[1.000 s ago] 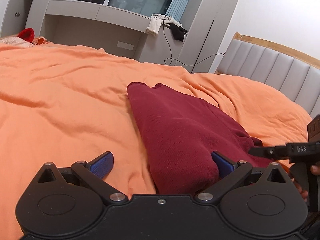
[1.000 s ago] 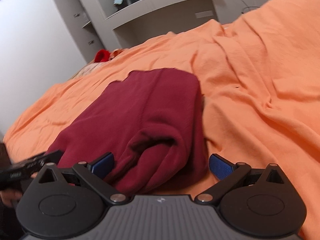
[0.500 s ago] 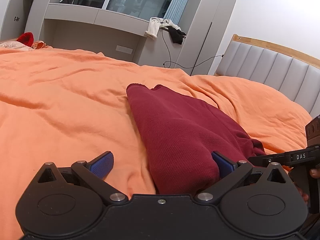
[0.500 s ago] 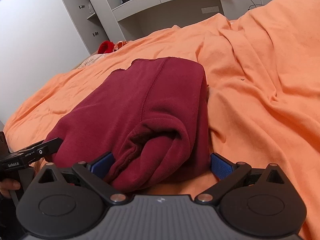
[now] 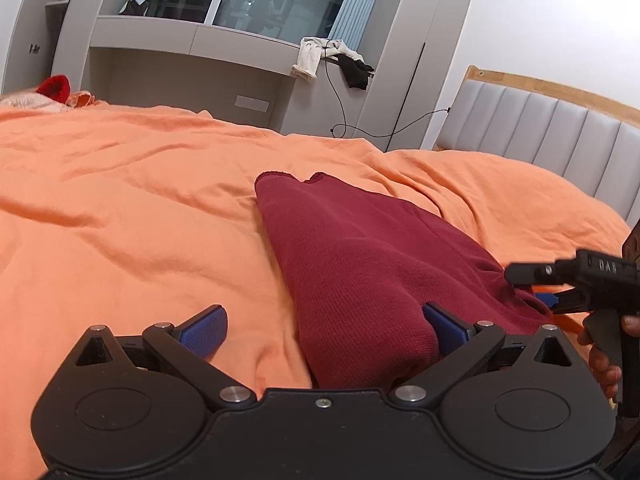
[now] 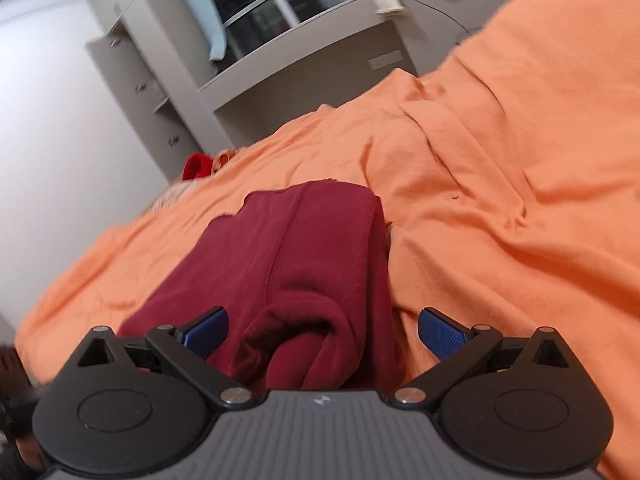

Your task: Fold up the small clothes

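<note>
The dark red garment (image 5: 360, 264) is laid folded on the orange bed (image 5: 120, 208). The left hand-held gripper (image 5: 324, 332) and the right hand-held gripper (image 6: 320, 332) are held wide open around its near edge, likely so it can be pinched for another fold.

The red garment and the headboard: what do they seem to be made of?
Garment: likely knitted cotton or fleece, matte; a fine waffle texture and a soft rolled edge show. Headboard: grey padded panels, perhaps faux leather, with a light wooden top rail.
</note>
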The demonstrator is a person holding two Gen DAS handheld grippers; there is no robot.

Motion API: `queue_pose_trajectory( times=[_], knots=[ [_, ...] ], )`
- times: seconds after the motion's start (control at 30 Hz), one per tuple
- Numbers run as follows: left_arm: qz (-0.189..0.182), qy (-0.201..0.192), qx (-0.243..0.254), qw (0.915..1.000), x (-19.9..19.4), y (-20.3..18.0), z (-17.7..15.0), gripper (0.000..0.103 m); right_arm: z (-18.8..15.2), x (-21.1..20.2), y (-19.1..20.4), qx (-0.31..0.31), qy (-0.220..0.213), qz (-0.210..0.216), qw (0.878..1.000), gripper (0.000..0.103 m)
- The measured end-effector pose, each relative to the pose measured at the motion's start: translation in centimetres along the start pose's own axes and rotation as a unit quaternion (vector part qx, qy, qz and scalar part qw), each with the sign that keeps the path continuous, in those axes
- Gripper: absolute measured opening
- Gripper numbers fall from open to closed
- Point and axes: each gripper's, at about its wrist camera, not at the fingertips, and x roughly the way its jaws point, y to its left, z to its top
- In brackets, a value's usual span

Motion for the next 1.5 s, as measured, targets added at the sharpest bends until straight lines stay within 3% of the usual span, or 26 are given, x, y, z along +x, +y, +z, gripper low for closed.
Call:
queue_pose_trajectory(
  times=[0.17, 0.3, 0.6, 1.5],
  knots=[
    [0.007, 0.000, 0.010, 0.9999, -0.1, -0.4, 0.2, 0.103, -0.4, 1.3, -0.3, 0.047, -0.004, 0.013, 0.999, 0.103],
    [0.006, 0.001, 0.008, 0.9999, -0.2, -0.5, 0.3, 0.103, -1.2, 2.6, -0.8, 0.083, -0.009, -0.006, 0.996, 0.103],
    [0.007, 0.001, 0.006, 1.0000, -0.3, -0.5, 0.3, 0.103, -2.1, 3.5, 0.1, 0.050, -0.021, -0.030, 0.998, 0.103],
    [0.006, 0.001, 0.004, 1.0000, -0.3, -0.4, 0.2, 0.103, -2.4, 3.5, 0.3, 0.042, -0.021, -0.035, 0.998, 0.103]
  ],
)
